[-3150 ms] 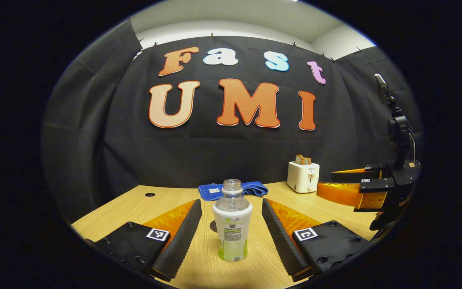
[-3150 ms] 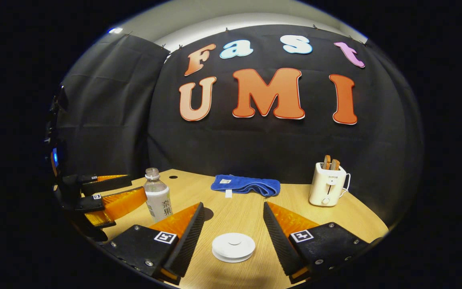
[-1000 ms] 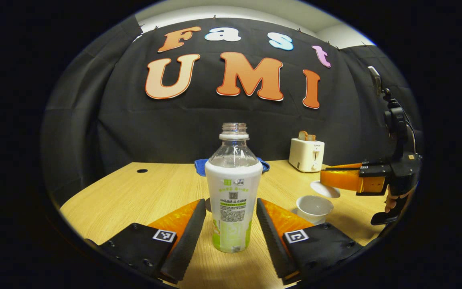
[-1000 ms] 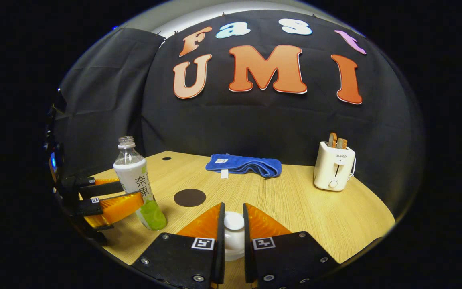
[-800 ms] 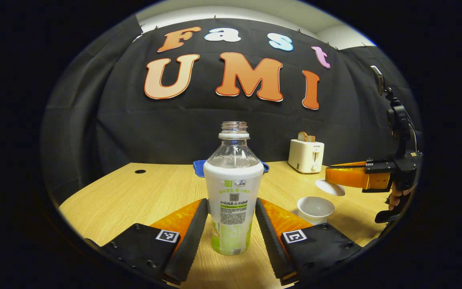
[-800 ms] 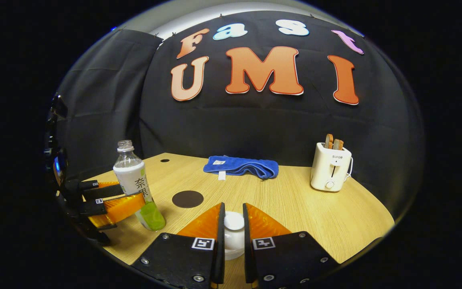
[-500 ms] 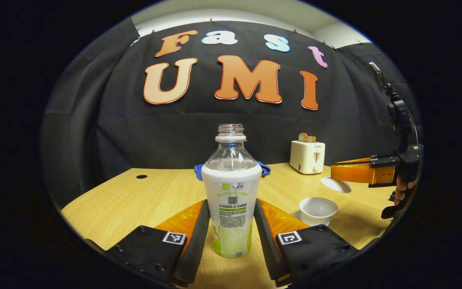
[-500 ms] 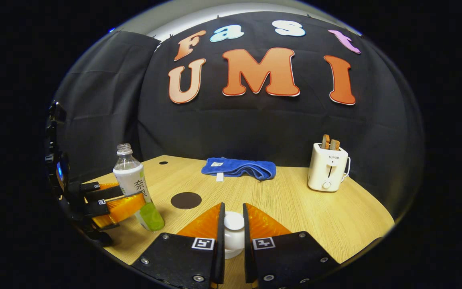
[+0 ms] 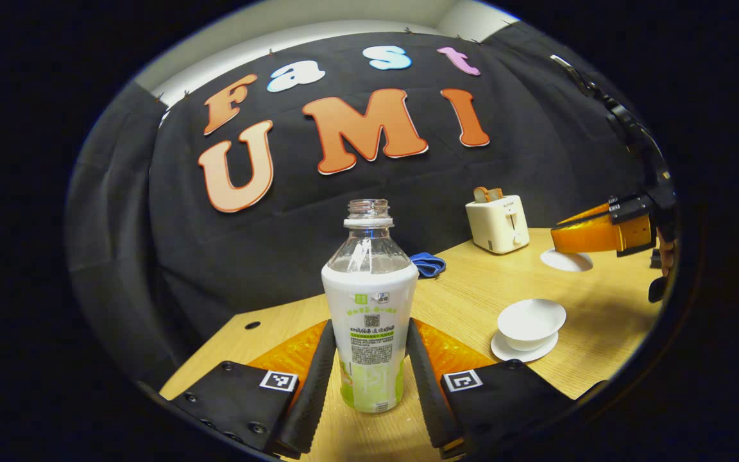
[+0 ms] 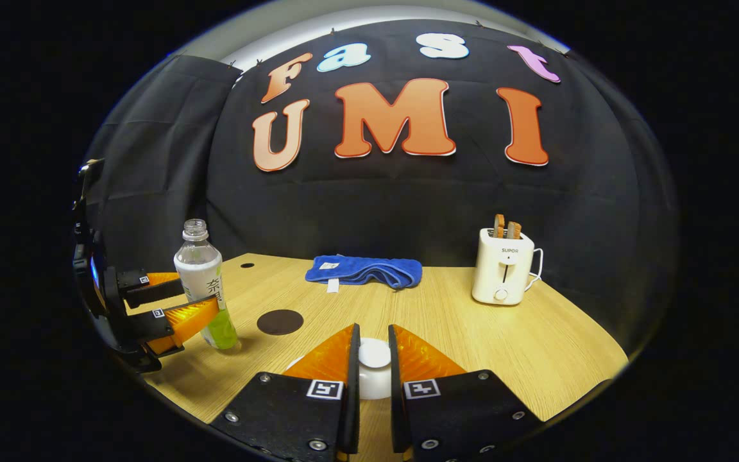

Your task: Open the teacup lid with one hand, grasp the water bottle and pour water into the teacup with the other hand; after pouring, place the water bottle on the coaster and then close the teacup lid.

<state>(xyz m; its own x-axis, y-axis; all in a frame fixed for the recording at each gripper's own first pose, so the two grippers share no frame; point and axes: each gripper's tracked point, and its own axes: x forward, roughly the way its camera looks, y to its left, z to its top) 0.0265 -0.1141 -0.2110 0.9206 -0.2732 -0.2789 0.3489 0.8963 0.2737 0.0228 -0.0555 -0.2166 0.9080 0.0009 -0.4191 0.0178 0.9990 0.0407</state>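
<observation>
An uncapped water bottle (image 9: pixel 369 308) with a white-and-green label stands between the fingers of my left gripper (image 9: pixel 369 327), which is shut on its lower body. In the right gripper view the bottle (image 10: pixel 201 282) leans slightly in that left gripper (image 10: pixel 212 296). The white teacup (image 9: pixel 531 319) sits uncovered on its saucer (image 9: pixel 512 351), right of the bottle. My right gripper (image 10: pixel 373 333) is shut on the knob of the white lid (image 10: pixel 374 354). The left gripper view has that right gripper (image 9: pixel 562 236) holding the lid (image 9: pixel 565 260) in the air beyond the cup. A dark round coaster (image 10: pixel 280 321) lies beside the bottle.
A blue towel (image 10: pixel 363 271) lies at the back of the wooden table (image 10: pixel 536 346), and a white toaster (image 10: pixel 504 266) with toast stands back right. A small hole (image 9: pixel 253 325) marks the tabletop's far left. Black cloth walls close the booth behind.
Both grippers stood open three seconds ago. The right one has carried the lid off the cup, up and away. The left one has shut on the bottle and rolled, tilting it.
</observation>
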